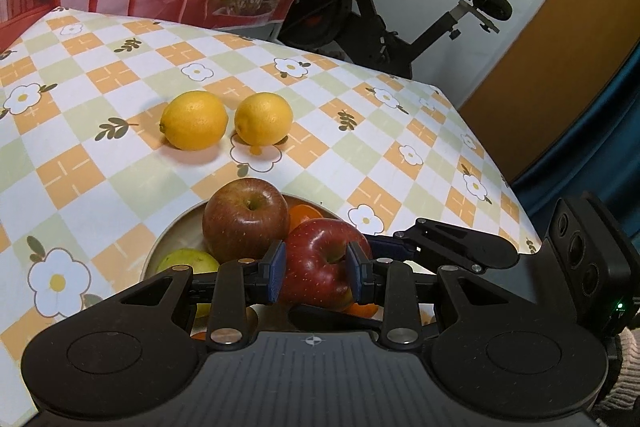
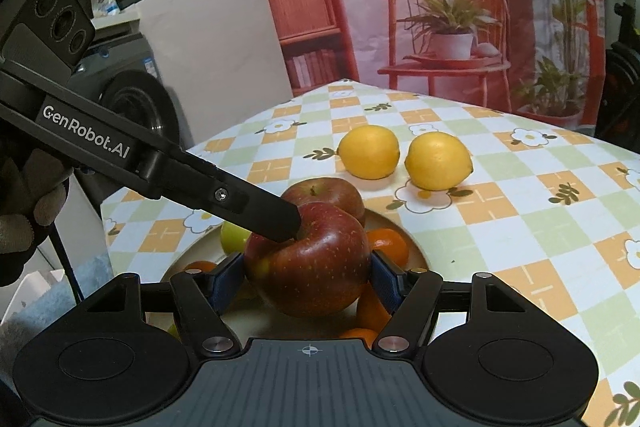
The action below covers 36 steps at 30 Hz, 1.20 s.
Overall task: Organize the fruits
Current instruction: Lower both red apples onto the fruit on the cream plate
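Right gripper (image 2: 307,277) pinching the red apple (image 2: 312,263) low centre over the plate (image 2: 416,247), left gripper (image 1: 316,275) spread at its top, two lemons (image 2: 404,157) mid-frame.

Both wrist views close above the same plate (image 1: 176,223), facing lemons (image 2: 370,151).

White lettering "GenRobot.AI" on the black side of the left claw (image 2: 296,227), seen from the right wrist view. Labels on the washing machine (image 2: 132,87) behind it: too small to read.
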### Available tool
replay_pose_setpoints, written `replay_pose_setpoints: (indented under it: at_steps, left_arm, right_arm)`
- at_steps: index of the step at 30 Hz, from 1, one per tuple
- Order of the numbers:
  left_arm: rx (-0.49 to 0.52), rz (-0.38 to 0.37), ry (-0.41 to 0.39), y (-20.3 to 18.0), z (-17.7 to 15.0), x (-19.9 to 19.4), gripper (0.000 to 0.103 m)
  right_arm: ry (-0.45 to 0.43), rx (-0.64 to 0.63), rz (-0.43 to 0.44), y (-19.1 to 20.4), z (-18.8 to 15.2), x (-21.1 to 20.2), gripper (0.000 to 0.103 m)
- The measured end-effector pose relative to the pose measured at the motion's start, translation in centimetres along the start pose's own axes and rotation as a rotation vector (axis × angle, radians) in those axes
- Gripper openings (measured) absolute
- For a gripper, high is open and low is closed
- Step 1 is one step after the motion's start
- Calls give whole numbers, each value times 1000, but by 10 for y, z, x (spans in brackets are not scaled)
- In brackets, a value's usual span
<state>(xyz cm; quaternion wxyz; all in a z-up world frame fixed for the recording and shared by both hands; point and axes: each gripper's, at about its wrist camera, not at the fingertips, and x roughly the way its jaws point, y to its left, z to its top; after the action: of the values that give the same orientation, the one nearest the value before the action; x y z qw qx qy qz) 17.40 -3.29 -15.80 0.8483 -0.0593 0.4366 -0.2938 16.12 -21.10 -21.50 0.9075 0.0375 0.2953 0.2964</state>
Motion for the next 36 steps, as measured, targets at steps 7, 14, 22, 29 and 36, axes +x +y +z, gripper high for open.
replay_pose_setpoints:
  at_steps: [7,14,22,29,36]
  left_arm:
    - [-2,13,9,1,-3,-5,34]
    - [-3,28,31,4,-8,0,34]
    - [-15,27,44,8,-7,5,35]
    - [-10,30,42,6,-7,8,35]
    - [0,24,45,5,-7,8,35]
  right_arm:
    - [7,-10,22,3,1,2,64]
    - [33,-23,32,4,-5,11,64]
    - [47,-27,46,3,-9,16,64]
    - [48,-30,42,3,-9,16,64]
    - [60,-44,13,8,-8,13,65]
